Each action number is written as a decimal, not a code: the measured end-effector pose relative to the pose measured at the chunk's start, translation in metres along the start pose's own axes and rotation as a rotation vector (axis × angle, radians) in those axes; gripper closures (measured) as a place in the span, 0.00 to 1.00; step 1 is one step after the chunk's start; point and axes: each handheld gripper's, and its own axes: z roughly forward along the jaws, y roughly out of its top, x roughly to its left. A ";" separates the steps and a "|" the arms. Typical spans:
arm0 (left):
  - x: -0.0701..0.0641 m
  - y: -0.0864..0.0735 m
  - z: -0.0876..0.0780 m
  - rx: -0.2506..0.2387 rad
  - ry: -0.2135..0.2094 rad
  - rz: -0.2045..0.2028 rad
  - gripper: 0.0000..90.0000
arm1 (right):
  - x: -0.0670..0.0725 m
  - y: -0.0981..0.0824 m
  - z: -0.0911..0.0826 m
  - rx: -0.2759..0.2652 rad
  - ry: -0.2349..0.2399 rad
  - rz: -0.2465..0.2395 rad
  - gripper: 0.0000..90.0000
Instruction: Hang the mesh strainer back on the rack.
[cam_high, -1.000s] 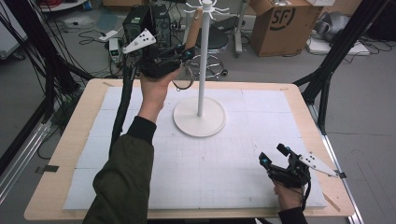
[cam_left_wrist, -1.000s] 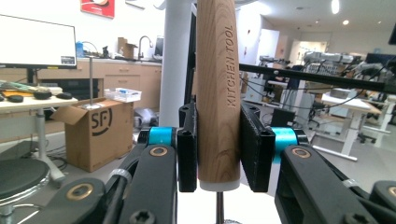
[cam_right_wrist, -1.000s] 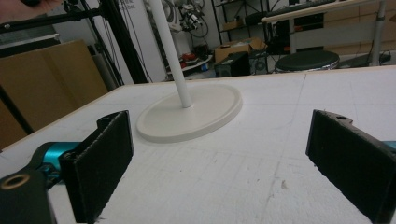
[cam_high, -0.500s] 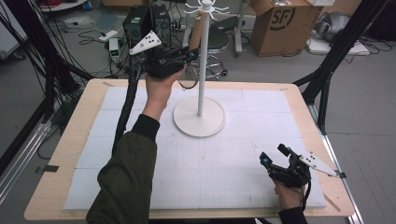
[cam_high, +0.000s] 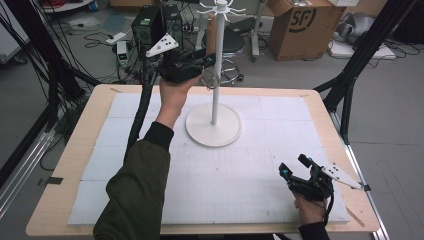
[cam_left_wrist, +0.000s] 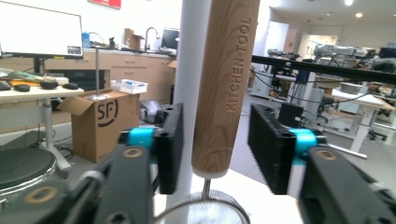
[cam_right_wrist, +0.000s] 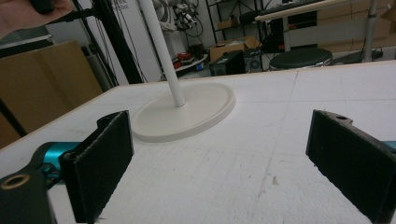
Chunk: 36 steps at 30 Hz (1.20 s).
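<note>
White stand (cam_high: 213, 131) on padded table (cam_high: 75, 165)

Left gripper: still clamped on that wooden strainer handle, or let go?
Let go. The left gripper has just been opening; both fingers stand clear of the wooden handle, which hangs upright between them beside the white stand.

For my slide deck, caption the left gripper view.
Left claw just opened around the hanging strainer's wooden handle, beside the white stand pole.

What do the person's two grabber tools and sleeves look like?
Both are black. The left gripper has flat ribbed black pads, turquoise joints and brass-coloured rivets; the right gripper looks alike. Each carries a grey three-cornered plate with dark dots on top, and a thick black cable trails from the left one. The left sleeve is olive green with a black cuff.
</note>
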 end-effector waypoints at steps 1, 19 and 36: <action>0.001 0.000 0.000 -0.001 0.007 0.000 0.55 | 0.000 0.000 0.000 0.000 0.001 -0.002 0.07; -0.004 -0.019 -0.052 0.007 0.030 -0.031 0.30 | 0.002 0.000 -0.002 -0.005 -0.003 -0.018 0.07; -0.023 -0.056 -0.128 -0.012 0.047 0.001 0.28 | 0.014 0.000 0.004 0.006 0.024 -0.044 0.07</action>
